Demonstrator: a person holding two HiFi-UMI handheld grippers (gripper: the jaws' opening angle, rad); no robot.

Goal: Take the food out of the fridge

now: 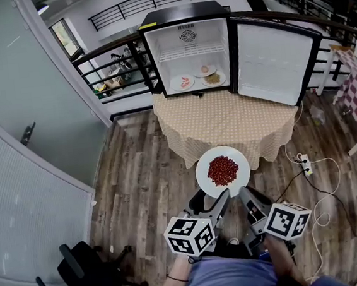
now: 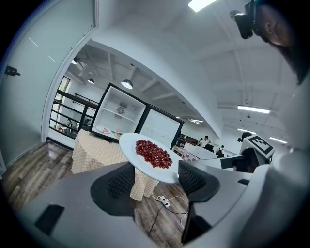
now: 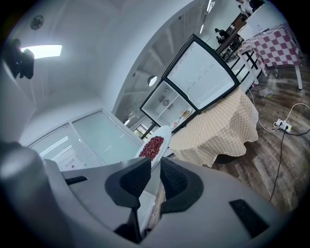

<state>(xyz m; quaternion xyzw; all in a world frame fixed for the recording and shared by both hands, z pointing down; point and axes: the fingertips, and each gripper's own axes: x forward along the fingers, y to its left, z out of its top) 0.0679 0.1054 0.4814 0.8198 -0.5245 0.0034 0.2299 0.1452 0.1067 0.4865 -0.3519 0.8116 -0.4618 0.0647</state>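
Holding the white plate (image 1: 203, 176) of red food (image 1: 223, 170) in mid-air, just before the cloth-covered table (image 1: 227, 121), well apart from the open fridge (image 1: 184, 18). Pinched at its near rim by the right gripper (image 3: 154, 175), jaws almost together on the thin edge. Flanked by the left gripper (image 2: 156, 180), jaws wide apart, rim dipping between the pads; contact there unclear. Two more plates (image 1: 182, 83) inside the fridge.

I'm looking into an office mezzanine: glass partition (image 1: 8, 93) at nine o'clock, railing (image 1: 103, 58) at eleven, office chair (image 1: 84, 270) at seven.
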